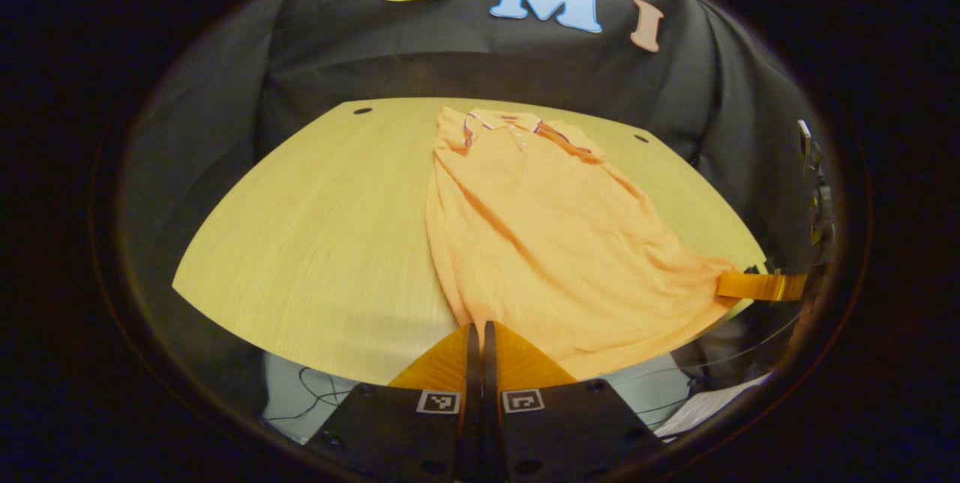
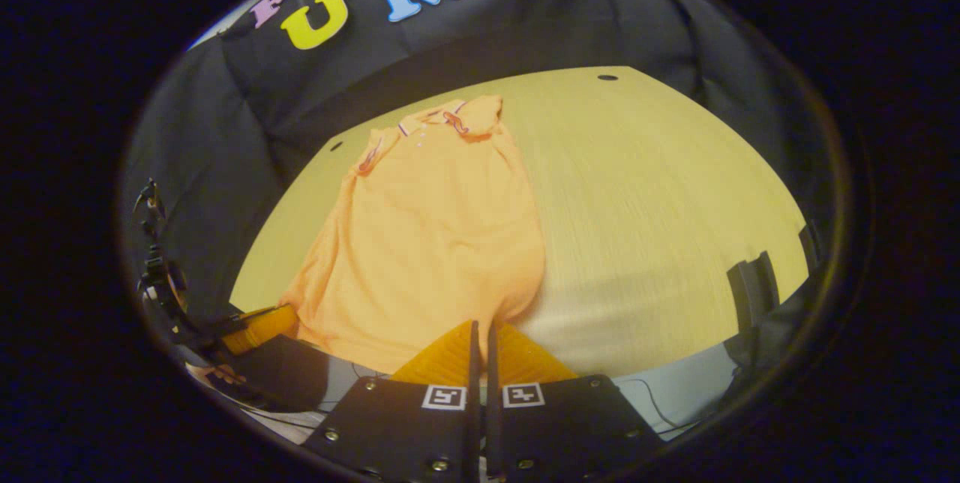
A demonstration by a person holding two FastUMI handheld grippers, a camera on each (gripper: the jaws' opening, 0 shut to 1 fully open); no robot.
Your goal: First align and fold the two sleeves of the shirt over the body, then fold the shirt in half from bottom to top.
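I see both grippers, left and right, pinching the orange polo shirt's hem at the table's near edge.

Left gripper, bottom centre of left gripper view: black body w/ two wedge fingers, one square black-and-white marker per side, dark round screws on the plates. Right gripper, bottom centre of right gripper view: same build & markers, shiny screw heads along lower edge.
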